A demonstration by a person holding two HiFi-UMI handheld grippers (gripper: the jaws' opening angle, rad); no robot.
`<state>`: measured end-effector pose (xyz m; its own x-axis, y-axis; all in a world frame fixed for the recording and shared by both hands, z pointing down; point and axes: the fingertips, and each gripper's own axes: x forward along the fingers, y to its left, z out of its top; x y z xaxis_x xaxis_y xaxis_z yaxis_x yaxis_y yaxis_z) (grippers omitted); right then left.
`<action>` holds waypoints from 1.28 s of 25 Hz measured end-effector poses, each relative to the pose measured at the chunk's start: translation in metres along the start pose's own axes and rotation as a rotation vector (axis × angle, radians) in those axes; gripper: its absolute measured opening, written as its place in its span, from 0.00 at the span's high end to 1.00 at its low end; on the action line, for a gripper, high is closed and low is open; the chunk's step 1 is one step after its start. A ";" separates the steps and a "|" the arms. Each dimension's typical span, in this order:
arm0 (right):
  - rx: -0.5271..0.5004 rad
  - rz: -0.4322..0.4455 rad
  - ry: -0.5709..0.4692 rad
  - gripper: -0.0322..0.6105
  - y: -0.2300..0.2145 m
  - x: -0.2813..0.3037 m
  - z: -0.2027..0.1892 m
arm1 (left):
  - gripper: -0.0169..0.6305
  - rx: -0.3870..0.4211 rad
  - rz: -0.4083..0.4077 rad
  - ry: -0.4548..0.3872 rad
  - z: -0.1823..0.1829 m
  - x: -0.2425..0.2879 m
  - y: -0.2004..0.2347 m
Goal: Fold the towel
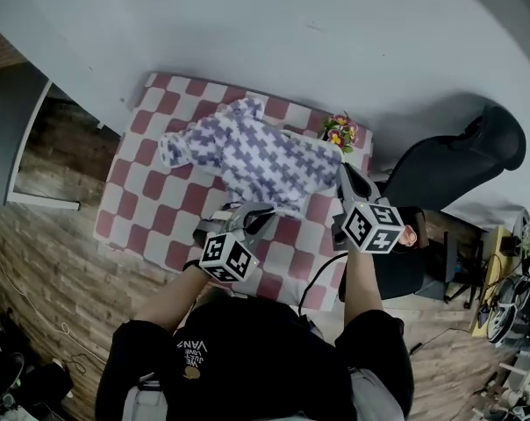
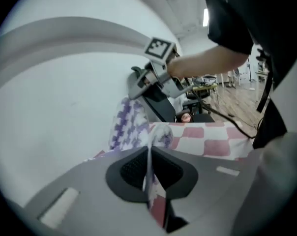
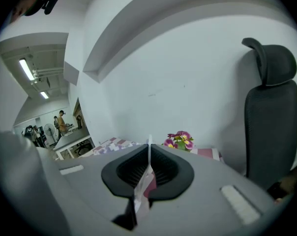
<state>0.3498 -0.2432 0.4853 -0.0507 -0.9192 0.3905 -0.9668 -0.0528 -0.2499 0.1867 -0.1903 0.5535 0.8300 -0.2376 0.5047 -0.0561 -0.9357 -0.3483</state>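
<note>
Both forearms reach forward with the tools tilted slightly down; left tool (image 1: pixel 247 210) and right tool (image 1: pixel 346 175) each clamp what seems the near edge of the towel (image 1: pixel 256 152); it lies mid-counter (image 1: pixel 138 217).

Black short-slv tee (image 1: pixel 247 358) w/ white print, grey trousers (image 1: pixel 383 400). Left tool (image 1: pixel 247 213) & right tool (image 1: pixel 344 172): grey, b/w marker cubes (image 1: pixel 227 258); black cable (image 1: pixel 320 274).

The word "VANS" can be read, upside down in this view, in pale print (image 1: pixel 192 347) on the chest of the black shirt (image 1: pixel 247 367); the smaller lines beside it cannot be made out. Square black-and-white coded patterns, without letters or numbers, are carried on the left marker cube (image 1: pixel 227 258) and the right marker cube (image 1: pixel 372 226).
</note>
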 end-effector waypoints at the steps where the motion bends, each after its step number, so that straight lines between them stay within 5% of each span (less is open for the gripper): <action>1: 0.010 -0.011 -0.017 0.92 0.002 -0.011 0.001 | 0.95 -0.023 0.019 -0.035 0.006 -0.017 0.001; 6: 0.093 -0.070 -0.081 0.92 0.012 -0.076 -0.010 | 0.95 -0.101 0.096 -0.168 0.026 -0.105 -0.016; 14: 0.173 -0.171 -0.131 0.92 0.040 -0.194 -0.064 | 0.95 -0.119 0.119 -0.259 0.023 -0.209 -0.082; 22: 0.266 -0.228 -0.112 0.92 0.033 -0.279 -0.124 | 0.95 -0.201 0.071 -0.274 0.022 -0.238 -0.159; 32: 0.285 -0.156 -0.078 0.92 0.004 -0.335 -0.143 | 0.95 -0.309 0.071 -0.247 0.049 -0.233 -0.235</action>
<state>0.3270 0.1208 0.4803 0.1225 -0.9181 0.3768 -0.8520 -0.2920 -0.4346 0.0335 0.0974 0.4793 0.9244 -0.2697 0.2697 -0.2509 -0.9625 -0.1028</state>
